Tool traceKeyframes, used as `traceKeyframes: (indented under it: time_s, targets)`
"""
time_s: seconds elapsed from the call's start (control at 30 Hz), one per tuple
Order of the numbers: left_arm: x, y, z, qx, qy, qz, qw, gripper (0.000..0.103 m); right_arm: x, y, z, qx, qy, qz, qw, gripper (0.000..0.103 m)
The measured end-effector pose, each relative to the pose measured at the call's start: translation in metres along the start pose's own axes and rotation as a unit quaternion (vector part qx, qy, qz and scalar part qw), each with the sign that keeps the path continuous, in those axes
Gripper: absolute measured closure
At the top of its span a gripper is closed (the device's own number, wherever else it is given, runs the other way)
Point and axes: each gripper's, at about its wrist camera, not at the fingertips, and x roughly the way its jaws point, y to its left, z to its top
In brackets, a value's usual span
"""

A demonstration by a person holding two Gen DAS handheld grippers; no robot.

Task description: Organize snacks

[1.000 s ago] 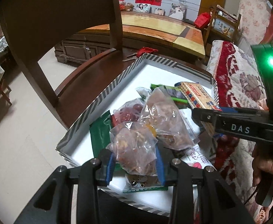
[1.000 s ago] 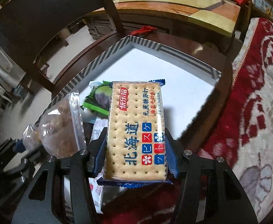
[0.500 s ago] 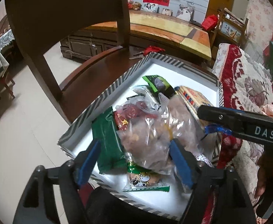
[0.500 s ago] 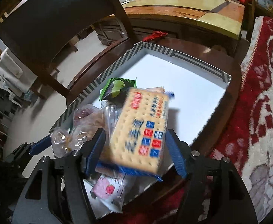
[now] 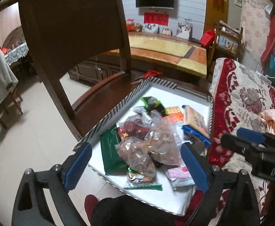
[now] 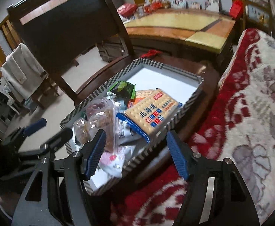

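Clearing upward is advised: both grippers, left (image 5: 135,165) and right (image 6: 135,150), are spread, empty; cracker pack (image 6: 152,113) is propped on tray rim (image 6: 175,120), frame centre.

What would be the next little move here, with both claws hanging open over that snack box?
Probably nudge the cracker packet flat: it leans tilted on the striped box wall. Both the right gripper and left gripper are open and empty.

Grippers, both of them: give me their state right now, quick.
Left gripper: open, holding nothing, above the clear snack bags.
Right gripper: open, holding nothing; the cracker pack lies in the box.
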Motion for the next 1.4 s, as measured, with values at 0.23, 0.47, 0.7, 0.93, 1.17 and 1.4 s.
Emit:
traceKeyframes:
  time_s: [0.23, 0.47, 0.7, 0.93, 1.17, 1.4]
  targets:
    - [-0.017, -0.019, -0.003, 0.016, -0.016, 0.005, 0.9997, 0.0, -0.031, -0.002, -0.026, -0.013, -0.026, -0.024, 0.999, 0.036]
    - [-0.026, -0.034, -0.011, 0.033, -0.005, -0.006, 0.9994, 0.0, -0.044, -0.013, -0.047, 0.0, -0.023, -0.031, 0.999, 0.036]
    - [-0.033, -0.038, -0.013, 0.034, -0.001, -0.013, 0.9993, 0.0, -0.049, -0.019, -0.055, 0.006, -0.019, -0.031, 0.999, 0.036]
    - [-0.034, -0.038, -0.014, 0.034, 0.0, -0.017, 0.9993, 0.0, -0.052, -0.016, -0.055, 0.0, -0.018, -0.028, 0.999, 0.036]
    - [-0.034, -0.037, -0.014, 0.03, 0.003, -0.016, 0.9994, 0.0, -0.049, -0.014, -0.054, 0.0, -0.012, -0.027, 1.0, 0.036]
    - [-0.034, -0.04, -0.015, 0.037, -0.006, -0.012, 0.9992, 0.0, -0.046, -0.015, -0.056, -0.001, -0.005, -0.027, 1.0, 0.036]
